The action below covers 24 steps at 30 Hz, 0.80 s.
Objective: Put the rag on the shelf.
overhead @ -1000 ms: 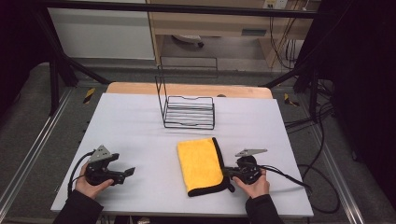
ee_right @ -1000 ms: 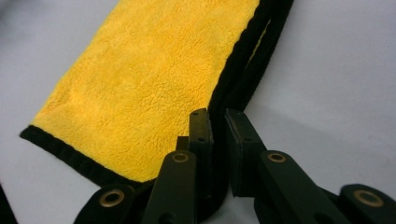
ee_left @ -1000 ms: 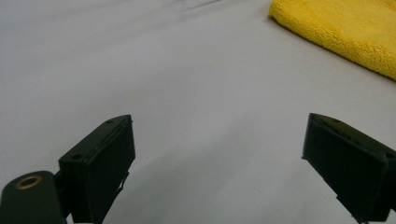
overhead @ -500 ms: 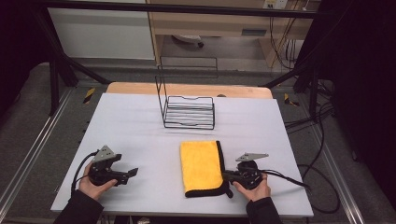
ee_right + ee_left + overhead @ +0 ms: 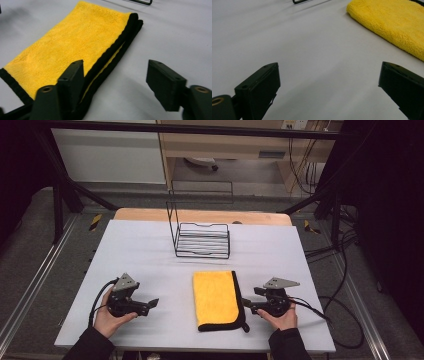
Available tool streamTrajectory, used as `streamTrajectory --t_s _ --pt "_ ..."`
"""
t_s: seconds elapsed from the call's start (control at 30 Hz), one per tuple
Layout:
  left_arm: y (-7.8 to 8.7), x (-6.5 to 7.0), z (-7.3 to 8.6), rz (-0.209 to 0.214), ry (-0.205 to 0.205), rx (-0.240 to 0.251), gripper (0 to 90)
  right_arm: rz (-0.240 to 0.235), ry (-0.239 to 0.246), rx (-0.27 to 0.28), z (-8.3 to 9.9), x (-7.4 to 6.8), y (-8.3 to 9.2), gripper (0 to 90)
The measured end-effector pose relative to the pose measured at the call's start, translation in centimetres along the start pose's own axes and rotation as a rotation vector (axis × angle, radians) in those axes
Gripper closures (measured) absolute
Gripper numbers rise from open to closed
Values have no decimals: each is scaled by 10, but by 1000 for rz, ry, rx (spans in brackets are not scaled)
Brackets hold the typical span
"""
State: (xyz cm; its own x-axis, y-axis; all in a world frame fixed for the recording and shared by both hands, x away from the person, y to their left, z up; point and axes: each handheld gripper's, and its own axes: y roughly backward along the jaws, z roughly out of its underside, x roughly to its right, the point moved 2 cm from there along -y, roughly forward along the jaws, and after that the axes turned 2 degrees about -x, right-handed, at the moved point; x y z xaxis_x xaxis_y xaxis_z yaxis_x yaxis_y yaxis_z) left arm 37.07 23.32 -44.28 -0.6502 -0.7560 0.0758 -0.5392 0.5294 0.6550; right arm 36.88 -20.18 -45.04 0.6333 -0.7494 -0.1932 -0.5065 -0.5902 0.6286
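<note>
letting go is the step i judge to be in hand, so i want to do it cleanly. my right gripper (image 5: 251, 300) sits at the near right of the white table (image 5: 150, 250), its jaws spread and having just been opening; in the right gripper view the black-bound edge of the yellow cloth (image 5: 75, 42) lies beside and partly under the left jaw, but neither pad presses on it, and the gap between the jaws shows bare table. to finish well i should draw this hand straight back toward me, low and level, so the jaw does not hook the black trim and drag the fold apart. my left gripper (image 5: 150, 304) rests at the near left, jaws wide apart with nothing between them, pointing across toward the cloth, which lies well apart from it; in the left gripper view the cloth's fluffy folded side (image 5: 392, 22) fills the upper right. the cloth itself lies folded in the middle of the near half of the table, flat, black edges on the right and near sides. farther off stands the black wire rack (image 5: 202, 237), empty, apart from the cloth. if the cloth is meant for the rack, i'd take it by both near corners.
</note>
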Motion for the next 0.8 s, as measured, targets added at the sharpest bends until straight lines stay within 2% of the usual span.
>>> streamTrajectory --t_s 0.03,0.13,0.23,0.37,0.8 --pt "-2 2 -2 3 -3 1 38 0 0 0 0 0 0 262" --pt "-8 8 -8 5 -22 -15 38 11 14 3 1 3 -3 178" --pt "-13 13 -15 5 -22 -17 49 10 25 7 1 3 -4 113" --pt "-22 19 -25 16 -29 -19 53 12 23 5 1 3 -4 87" --pt "-55 36 -60 32 -7 -27 92 28 14 3 1 3 -4 36"
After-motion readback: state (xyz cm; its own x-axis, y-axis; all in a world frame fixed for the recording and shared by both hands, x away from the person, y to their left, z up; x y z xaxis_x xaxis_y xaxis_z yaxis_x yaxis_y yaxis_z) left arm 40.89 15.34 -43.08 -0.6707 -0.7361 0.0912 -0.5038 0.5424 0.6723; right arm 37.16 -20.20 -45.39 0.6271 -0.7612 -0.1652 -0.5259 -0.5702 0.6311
